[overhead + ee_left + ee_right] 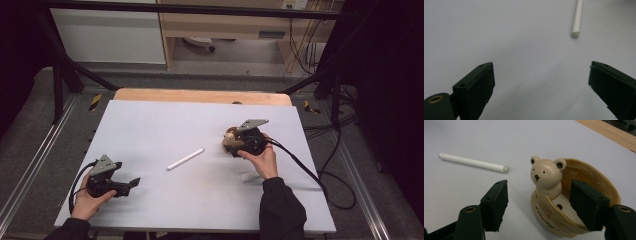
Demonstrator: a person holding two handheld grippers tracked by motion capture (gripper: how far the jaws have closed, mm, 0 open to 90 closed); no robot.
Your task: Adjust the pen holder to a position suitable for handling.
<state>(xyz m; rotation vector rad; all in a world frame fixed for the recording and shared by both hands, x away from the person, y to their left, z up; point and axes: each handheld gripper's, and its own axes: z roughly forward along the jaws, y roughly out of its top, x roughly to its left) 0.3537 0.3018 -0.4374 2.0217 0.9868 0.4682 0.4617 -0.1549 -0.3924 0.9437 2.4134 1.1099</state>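
Straddling the bear holder's (564, 202) rim with our wide-open right tool (541, 202), we are risking tipping it; left tool (541, 85) gaping idle.

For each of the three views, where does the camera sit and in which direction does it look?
High view: above the person's side, looking forward and down on the table; both hands show.
Left gripper view: on the left gripper, looking along open jaws at the white stick.
Right gripper view: on the right gripper, jaws astride the bear holder.
All three show the stick.

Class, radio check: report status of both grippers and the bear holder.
Left gripper open, idle. Right gripper open, jaws straddling bear holder, not clamped. White stick lies apart, nothing in the way.
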